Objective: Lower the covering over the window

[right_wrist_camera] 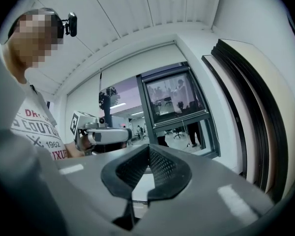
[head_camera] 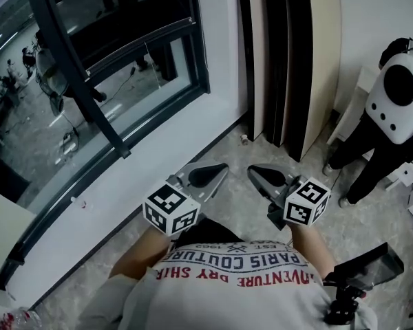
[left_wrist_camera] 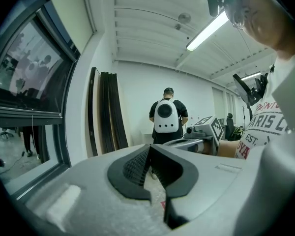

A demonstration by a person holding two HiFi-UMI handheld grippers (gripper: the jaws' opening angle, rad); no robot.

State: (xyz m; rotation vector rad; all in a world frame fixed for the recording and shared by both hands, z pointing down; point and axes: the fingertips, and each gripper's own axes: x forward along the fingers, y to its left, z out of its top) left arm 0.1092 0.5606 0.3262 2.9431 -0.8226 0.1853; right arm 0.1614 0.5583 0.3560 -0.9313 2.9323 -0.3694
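The window point(head_camera: 89, 81) with its dark frame fills the left of the head view, above a white sill point(head_camera: 158, 163). It also shows in the left gripper view as the window point(left_wrist_camera: 24, 82) and in the right gripper view as the window point(right_wrist_camera: 179, 102). No blind or cord shows over the glass. My left gripper point(head_camera: 217, 170) and right gripper point(head_camera: 258, 172) hover side by side over the floor, just right of the sill. Both are shut with nothing between the jaws, as the left gripper point(left_wrist_camera: 148, 154) and right gripper point(right_wrist_camera: 148, 154) show close up.
Dark and beige panels point(head_camera: 282, 60) lean against the wall beyond the grippers. A person with a white backpack point(head_camera: 399, 95) stands at the right. A black device on a stand point(head_camera: 365, 270) is at my lower right. The floor is pale marble tile.
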